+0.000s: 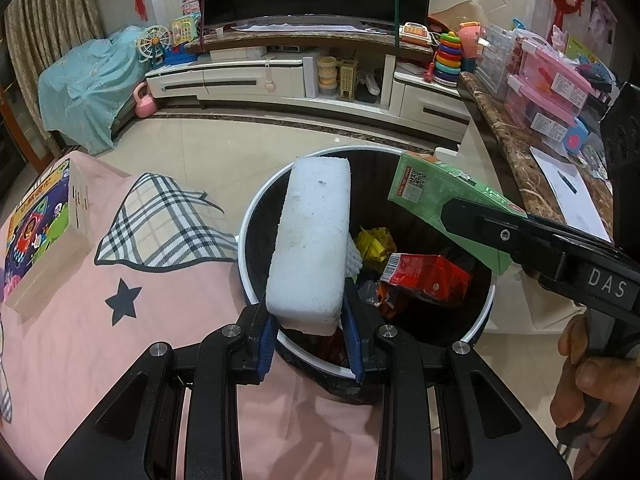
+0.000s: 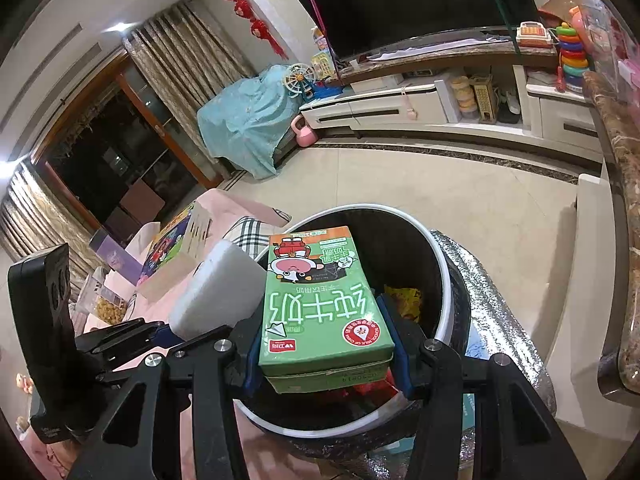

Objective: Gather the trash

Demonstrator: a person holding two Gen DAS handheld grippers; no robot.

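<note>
The left gripper has its blue-padded jaws clamped on the near end of a white rectangular foam block, which slants up and forward over the near rim of the round black trash bin with a white rim. The right gripper has its jaws clamped on the sides of a green cardboard milk carton with a cartoon cow, held above the bin's opening; in the left wrist view the carton hangs over the bin's right side, apart from the foam block. Inside the bin lie a red carton and a crumpled yellow wrapper. The bin stands beside a pink cloth printed with a dark star. A hand grips the right gripper's handle
</note>
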